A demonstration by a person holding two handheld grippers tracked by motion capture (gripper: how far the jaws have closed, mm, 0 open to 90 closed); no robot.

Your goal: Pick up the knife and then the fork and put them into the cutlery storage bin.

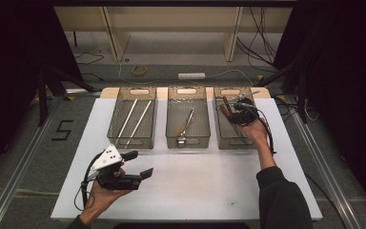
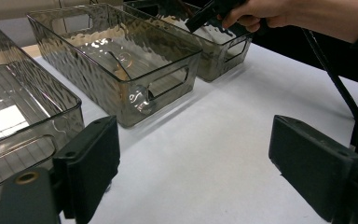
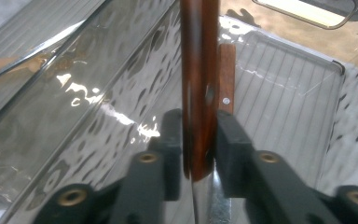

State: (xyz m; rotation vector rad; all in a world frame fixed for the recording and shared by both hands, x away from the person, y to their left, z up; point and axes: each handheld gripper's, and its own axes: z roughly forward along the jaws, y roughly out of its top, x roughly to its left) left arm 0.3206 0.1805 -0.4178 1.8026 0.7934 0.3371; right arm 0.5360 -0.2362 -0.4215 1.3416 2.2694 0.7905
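My right gripper reaches down into the right clear bin. In the right gripper view a dark wooden handle stands upright between its jaws; the pads sit close on either side, with a thin gap at the handle's rounded end. A second wooden handle lies on the bin floor behind it. My left gripper hovers over the white table top at the front left, wide open with nothing between its jaws.
Three clear ribbed bins stand in a row at the table's far side. The left bin holds two white sticks. The middle bin holds a metal utensil. The white table top stretches in front of them.
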